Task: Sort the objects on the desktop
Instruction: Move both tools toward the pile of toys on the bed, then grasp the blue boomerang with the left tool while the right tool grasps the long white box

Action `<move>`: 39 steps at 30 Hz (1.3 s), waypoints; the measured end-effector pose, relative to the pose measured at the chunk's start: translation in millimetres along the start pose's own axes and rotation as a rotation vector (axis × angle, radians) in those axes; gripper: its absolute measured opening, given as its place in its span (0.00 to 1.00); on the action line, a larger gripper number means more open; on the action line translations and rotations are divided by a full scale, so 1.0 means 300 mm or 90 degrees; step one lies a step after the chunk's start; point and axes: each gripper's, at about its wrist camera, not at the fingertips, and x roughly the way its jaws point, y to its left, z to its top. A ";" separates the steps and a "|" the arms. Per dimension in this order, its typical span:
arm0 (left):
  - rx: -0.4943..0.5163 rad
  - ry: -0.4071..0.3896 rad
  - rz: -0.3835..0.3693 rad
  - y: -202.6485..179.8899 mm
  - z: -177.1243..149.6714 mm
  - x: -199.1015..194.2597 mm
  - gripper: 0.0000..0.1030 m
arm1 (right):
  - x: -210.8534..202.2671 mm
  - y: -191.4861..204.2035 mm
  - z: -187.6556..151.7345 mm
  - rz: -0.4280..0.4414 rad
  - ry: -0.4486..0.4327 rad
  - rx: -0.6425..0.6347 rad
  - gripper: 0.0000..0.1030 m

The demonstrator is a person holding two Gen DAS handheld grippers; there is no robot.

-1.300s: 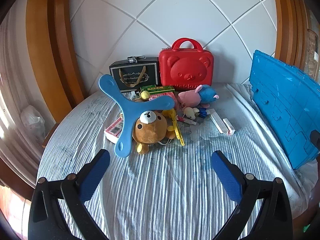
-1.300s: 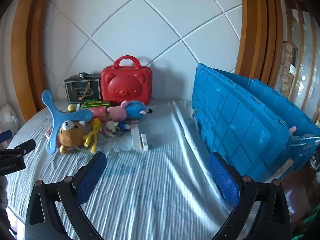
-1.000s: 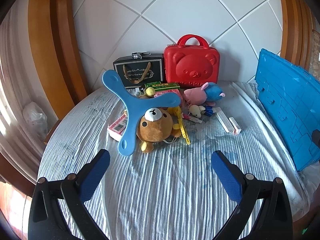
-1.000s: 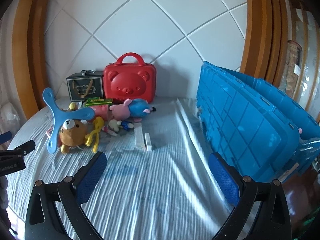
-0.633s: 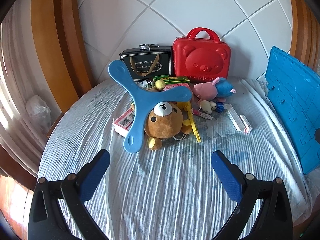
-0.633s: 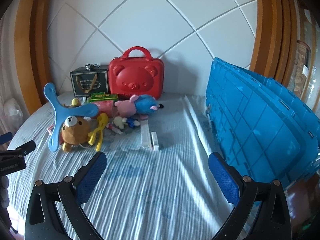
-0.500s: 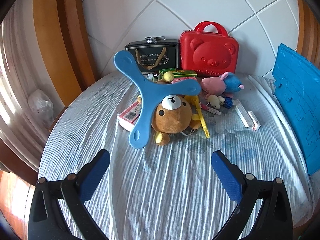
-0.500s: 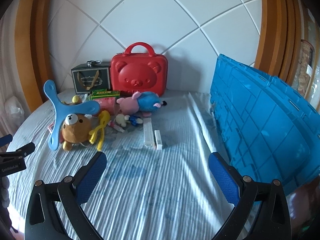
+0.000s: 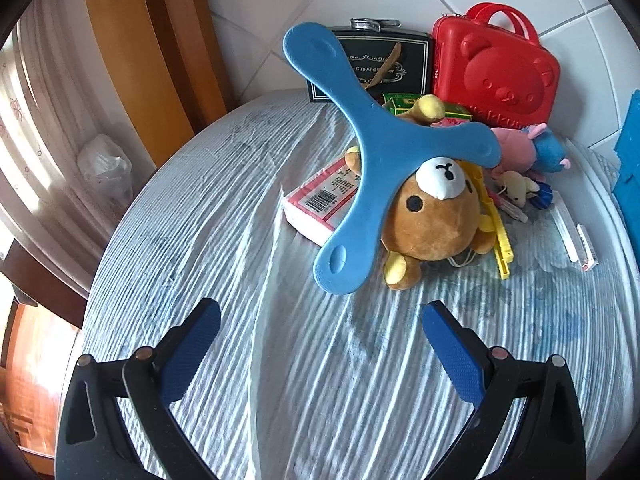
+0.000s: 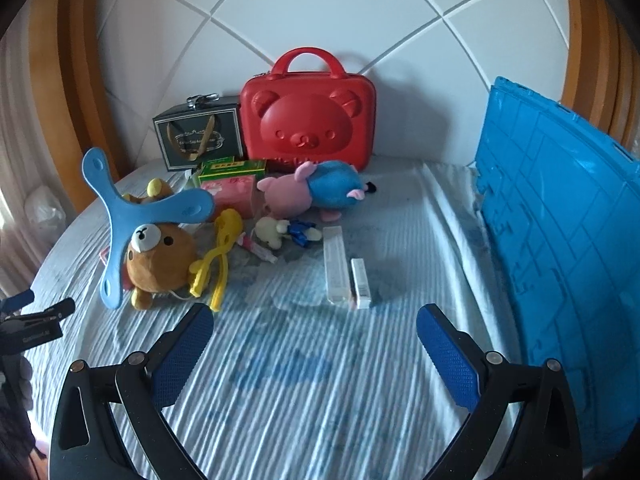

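Evidently the sorting had not begun: both tools were only in the approach step. The left gripper [image 9: 320, 344] stood wide open with nothing between its blue pads, above the striped cloth [image 9: 248, 200] and aimed at the near arm of the blue three-armed boomerang [image 9: 380, 148], which lay propped across the brown bear plush [image 9: 432, 220] and a pink packet [image 9: 320, 204]. The right gripper [image 10: 316, 344] was equally spread and empty, facing two slim white boxes [image 10: 344, 268] that lay side by side, with the blue crate [image 10: 560, 216] standing well apart to its right. The remaining toys sat clustered before the red bear case [image 10: 310, 124]. Judging from the aim, the left tool's next move would call for lowering onto the boomerang's near arm and pinching its thin edge without dragging the bear along.
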 end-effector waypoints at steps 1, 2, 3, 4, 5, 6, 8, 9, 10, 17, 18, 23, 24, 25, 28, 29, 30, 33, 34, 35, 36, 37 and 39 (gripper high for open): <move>0.003 0.001 0.001 -0.001 0.013 0.021 1.00 | 0.027 0.002 0.008 0.002 0.008 -0.002 1.00; 0.006 0.001 0.002 -0.005 0.028 0.040 1.00 | 0.056 0.002 0.016 0.000 0.016 -0.003 1.00; 0.008 -0.001 0.003 -0.010 0.043 0.058 1.00 | 0.089 -0.001 0.024 -0.006 0.027 -0.004 1.00; 0.012 -0.010 0.005 -0.017 0.058 0.076 1.00 | 0.116 -0.007 0.030 -0.011 0.036 -0.006 1.00; 0.020 -0.019 0.010 -0.024 0.075 0.095 1.00 | 0.145 -0.015 0.036 -0.019 0.046 -0.007 1.00; 0.026 -0.025 0.016 -0.030 0.089 0.111 1.00 | 0.169 -0.026 0.040 -0.026 0.054 -0.007 1.00; 0.037 -0.039 0.014 -0.045 0.118 0.150 1.00 | 0.213 -0.050 0.048 -0.039 0.068 -0.009 1.00; 0.039 -0.039 0.013 -0.050 0.129 0.171 0.98 | 0.238 -0.063 0.051 -0.049 0.078 -0.009 1.00; 0.042 -0.040 0.008 -0.055 0.139 0.192 0.94 | 0.253 -0.072 0.052 -0.056 0.085 -0.007 1.00; 0.063 -0.030 -0.010 -0.099 0.173 0.317 0.83 | 0.339 -0.115 0.035 -0.067 0.126 0.013 1.00; 0.067 -0.035 -0.009 -0.103 0.179 0.322 0.83 | 0.352 -0.117 0.033 -0.065 0.131 0.014 1.00; 0.049 -0.054 -0.019 -0.106 0.250 0.349 0.83 | 0.421 -0.120 0.049 -0.064 0.143 0.014 0.97; 0.047 -0.057 -0.024 -0.102 0.262 0.353 0.83 | 0.441 -0.123 0.055 -0.057 0.148 0.018 0.97; 0.047 -0.058 -0.029 -0.105 0.274 0.361 0.83 | 0.457 -0.126 0.060 -0.051 0.152 0.023 0.97; 0.062 -0.057 -0.038 -0.118 0.303 0.377 0.83 | 0.504 -0.129 0.069 -0.043 0.166 0.029 0.93; 0.067 -0.053 -0.046 -0.119 0.314 0.379 0.82 | 0.515 -0.129 0.070 -0.044 0.169 0.028 0.91; 0.069 -0.049 -0.054 -0.117 0.321 0.382 0.80 | 0.529 -0.128 0.073 -0.044 0.175 0.026 0.90; 0.078 -0.028 -0.076 -0.116 0.339 0.401 0.63 | 0.569 -0.126 0.082 -0.032 0.186 0.022 0.86; 0.084 -0.024 -0.078 -0.120 0.339 0.404 0.54 | 0.584 -0.126 0.087 -0.031 0.189 0.022 0.86; 0.089 -0.019 -0.076 -0.125 0.339 0.408 0.50 | 0.598 -0.124 0.091 -0.030 0.191 0.020 0.85; 0.093 -0.015 -0.071 -0.131 0.338 0.413 0.46 | 0.612 -0.121 0.095 -0.028 0.192 0.018 0.81; 0.095 -0.015 -0.062 -0.137 0.337 0.418 0.46 | 0.631 -0.120 0.098 -0.026 0.195 0.018 0.79; 0.095 -0.024 -0.049 -0.145 0.338 0.423 0.45 | 0.671 -0.123 0.101 -0.022 0.209 0.022 0.74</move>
